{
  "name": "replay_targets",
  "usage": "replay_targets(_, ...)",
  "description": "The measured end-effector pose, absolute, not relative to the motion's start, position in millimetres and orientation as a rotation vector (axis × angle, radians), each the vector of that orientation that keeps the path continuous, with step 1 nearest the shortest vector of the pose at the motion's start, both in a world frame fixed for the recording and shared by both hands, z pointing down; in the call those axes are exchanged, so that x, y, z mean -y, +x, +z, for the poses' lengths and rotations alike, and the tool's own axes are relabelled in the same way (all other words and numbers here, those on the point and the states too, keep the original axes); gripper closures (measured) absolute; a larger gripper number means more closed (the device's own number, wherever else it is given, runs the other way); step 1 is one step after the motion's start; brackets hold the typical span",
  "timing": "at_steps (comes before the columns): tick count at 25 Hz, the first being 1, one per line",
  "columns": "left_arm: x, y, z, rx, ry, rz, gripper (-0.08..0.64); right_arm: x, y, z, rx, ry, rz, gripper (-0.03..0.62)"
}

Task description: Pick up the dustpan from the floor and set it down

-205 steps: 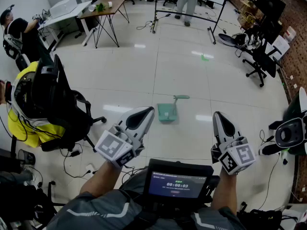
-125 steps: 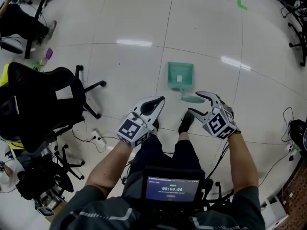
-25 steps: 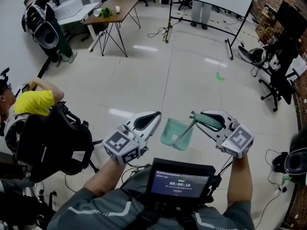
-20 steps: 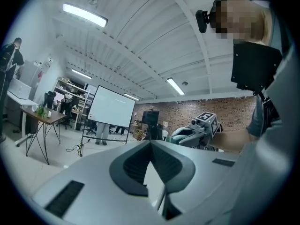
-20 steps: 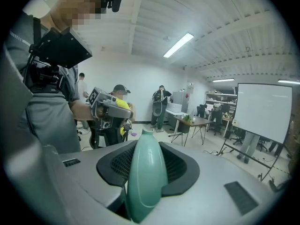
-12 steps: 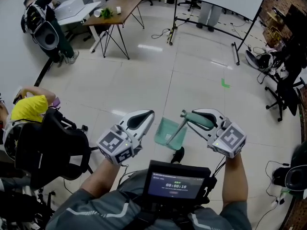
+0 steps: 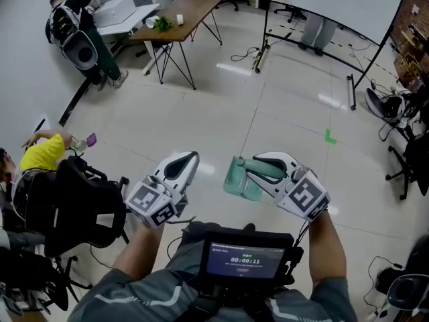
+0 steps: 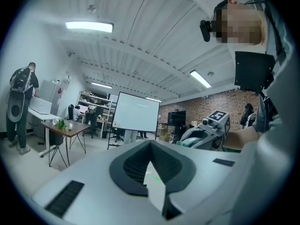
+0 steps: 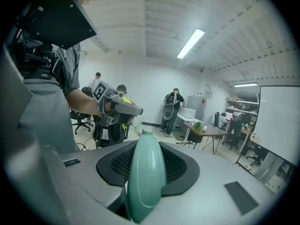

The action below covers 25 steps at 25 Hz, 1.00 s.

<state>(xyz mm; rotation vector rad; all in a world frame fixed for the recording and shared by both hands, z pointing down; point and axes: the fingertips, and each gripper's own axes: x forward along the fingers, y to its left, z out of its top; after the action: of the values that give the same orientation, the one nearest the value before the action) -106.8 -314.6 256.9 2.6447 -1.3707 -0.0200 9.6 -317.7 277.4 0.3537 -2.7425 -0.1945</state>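
Note:
A teal dustpan [image 7: 236, 180] hangs above the floor in front of me, and its handle [image 7: 265, 171] runs back into my right gripper [image 7: 257, 162]. In the right gripper view the handle [image 9: 146, 176] fills the space between the jaws, and my right gripper [image 9: 147, 143] is shut on it. In the head view my left gripper [image 7: 187, 157] floats to the left of the dustpan and apart from it. In its own view my left gripper [image 8: 151, 144] is shut, with nothing between its jaws.
A black office chair [image 7: 84, 200] and a person in yellow [image 7: 44, 154] are close on the left. A wooden table [image 7: 182, 11] and a whiteboard on a stand [image 7: 335, 9] stand far ahead. Green tape [image 7: 330, 137] marks the tiled floor. A screen [image 7: 244, 254] rides at my chest.
Both grippers and the lifted dustpan have travelled across the room with the person. The chair and the seated person have slid nearer on the left. The right gripper's hold on the handle is unchanged.

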Motion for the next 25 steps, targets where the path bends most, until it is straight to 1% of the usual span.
replay_targets(6, 408.1, -99.5, 261.1, 1.249, 2.677, -0.051, 0.534, 414.5, 18.9, 275.6, 2.749, 0.352, -0.237, 0.451)
replay_targets(11, 465.0, -115.6, 258.4, 1.123, 2.743, -0.043, 0.534, 476.2, 10.9, 273.8, 2.743, 0.501, -0.151, 0.451)
replay_targets(21, 523.5, -127.4, 288.9, 1.019, 2.737, -0.035, 0.534, 528.7, -4.7, 308.8, 2.672, 0.568, -0.151, 0.451)
replay_targets(25, 547.8, -122.3, 316.7, 1.002, 2.719, 0.002, 0.534, 552.6, -6.5, 333.3, 2.661, 0.559, -0.147, 0.451)
